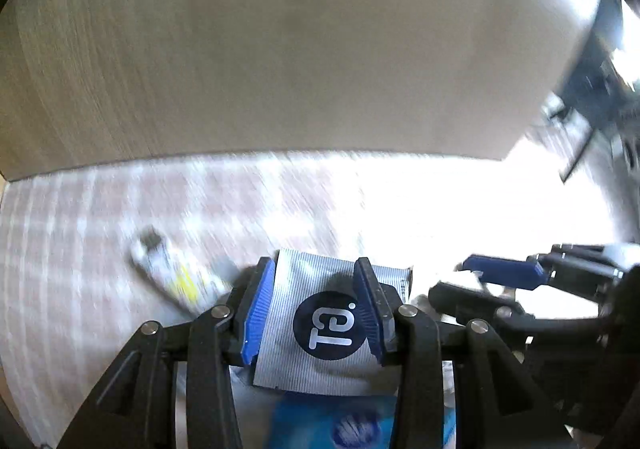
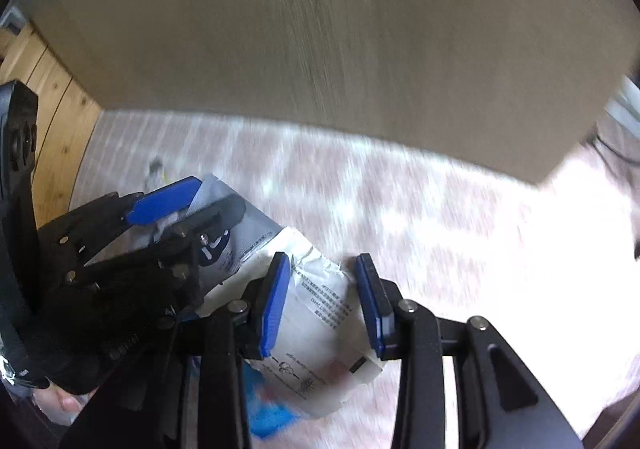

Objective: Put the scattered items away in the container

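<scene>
Two grippers busy: my left gripper point(image 1: 314, 305) pinches a grey striped sachet point(image 1: 320, 329), long axis pointing forward, while my right gripper point(image 2: 322, 305) straddles a crinkled white packet point(image 2: 320, 333), whether gripped I can't tell.

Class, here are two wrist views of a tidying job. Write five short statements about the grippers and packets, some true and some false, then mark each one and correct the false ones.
1. The left gripper has a grey striped sachet with a dark round logo between its fingers. True.
2. The right gripper straddles a red metal can. False: it straddles a crumpled white printed paper packet.
3. The surface is a pink and white checked cloth. True.
4. A small white and yellow tube lies left of the grey sachet. True.
5. The two grippers are far apart. False: they work side by side.
</scene>
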The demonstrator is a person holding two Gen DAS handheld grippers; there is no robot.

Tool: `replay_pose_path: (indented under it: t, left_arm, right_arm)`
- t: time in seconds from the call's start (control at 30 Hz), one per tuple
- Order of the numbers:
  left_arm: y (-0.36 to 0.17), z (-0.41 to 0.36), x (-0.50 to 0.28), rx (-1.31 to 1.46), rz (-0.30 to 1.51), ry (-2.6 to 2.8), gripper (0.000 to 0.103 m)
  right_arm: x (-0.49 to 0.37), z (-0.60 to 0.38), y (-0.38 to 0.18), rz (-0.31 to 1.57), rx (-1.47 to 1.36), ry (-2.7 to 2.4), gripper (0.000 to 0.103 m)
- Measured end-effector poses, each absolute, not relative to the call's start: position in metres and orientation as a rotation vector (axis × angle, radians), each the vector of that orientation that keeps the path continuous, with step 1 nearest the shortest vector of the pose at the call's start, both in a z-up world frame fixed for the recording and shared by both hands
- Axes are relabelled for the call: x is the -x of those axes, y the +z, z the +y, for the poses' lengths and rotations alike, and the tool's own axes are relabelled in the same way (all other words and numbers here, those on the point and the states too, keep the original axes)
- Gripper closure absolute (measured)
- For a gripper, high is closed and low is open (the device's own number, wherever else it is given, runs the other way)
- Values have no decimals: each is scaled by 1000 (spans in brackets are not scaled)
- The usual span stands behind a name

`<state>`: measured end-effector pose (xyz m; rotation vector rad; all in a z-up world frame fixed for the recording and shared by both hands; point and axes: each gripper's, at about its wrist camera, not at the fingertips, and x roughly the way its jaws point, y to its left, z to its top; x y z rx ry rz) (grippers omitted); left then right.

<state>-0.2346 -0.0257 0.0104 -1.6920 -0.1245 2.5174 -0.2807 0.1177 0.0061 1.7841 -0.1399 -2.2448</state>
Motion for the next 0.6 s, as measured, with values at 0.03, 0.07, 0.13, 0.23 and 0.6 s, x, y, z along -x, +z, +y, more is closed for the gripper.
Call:
replay_pose_path:
  t: [0.03,0.07,0.13,0.23,0.6]
  left_arm:
    - [10,-19,225,1692,-107,2498,65]
    - [10,-14,215,1693,-95,2477,65]
    - [10,-3,195,1692,-72,2440,65]
    - [8,12,161,1696,-21,2405,65]
    - [21,17,55,1726,-34,2387,67]
  right_arm:
    - [269,122,6,-139,-1797,-2236,68]
    - [262,124,6,-135,-1807,-2227,68]
    - [241,133,6,-137,-1826,-2216,68]
    - [212,148,5,-153,-1846,-2203,68]
    - [88,194,10,-60,-1935,-2064,68]
